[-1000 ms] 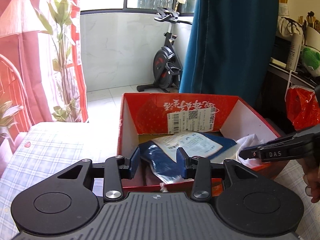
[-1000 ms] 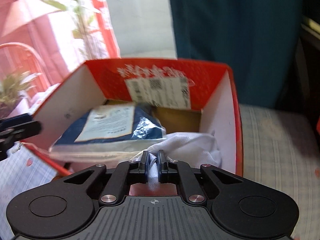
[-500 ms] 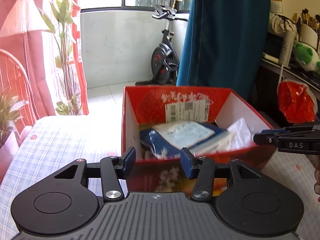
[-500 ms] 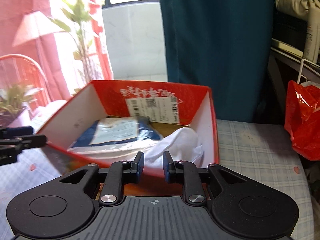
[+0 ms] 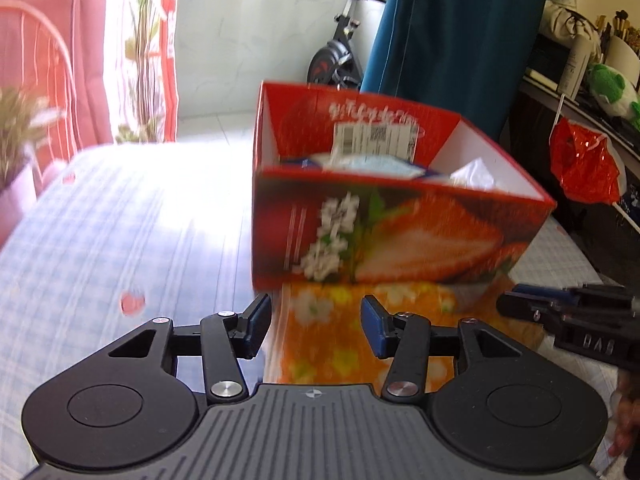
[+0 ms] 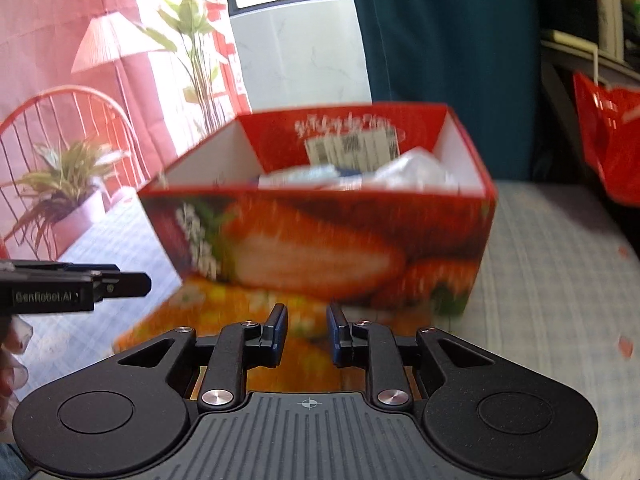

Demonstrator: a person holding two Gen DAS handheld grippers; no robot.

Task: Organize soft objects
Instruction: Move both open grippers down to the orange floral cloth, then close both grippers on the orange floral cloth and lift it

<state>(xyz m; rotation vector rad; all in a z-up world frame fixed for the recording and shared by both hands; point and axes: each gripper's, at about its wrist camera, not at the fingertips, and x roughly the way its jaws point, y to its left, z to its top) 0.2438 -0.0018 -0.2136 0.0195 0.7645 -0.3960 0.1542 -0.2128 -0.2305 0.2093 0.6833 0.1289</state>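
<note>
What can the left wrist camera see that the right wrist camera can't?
Only the left wrist view shows the exercise bike by the far wall and the green plush toy on the shelf. Only the right wrist view shows the lampshade and the red wire chair. Both show the red strawberry box with a blue packet and a white bag inside, the orange flowered item in front of it, the checked tablecloth and the red plastic bag. Each view also catches the other tool: the right tool and the left tool.

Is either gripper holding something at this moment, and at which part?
Nothing is held. The left gripper and right gripper are both open and empty, short of the red box.
</note>
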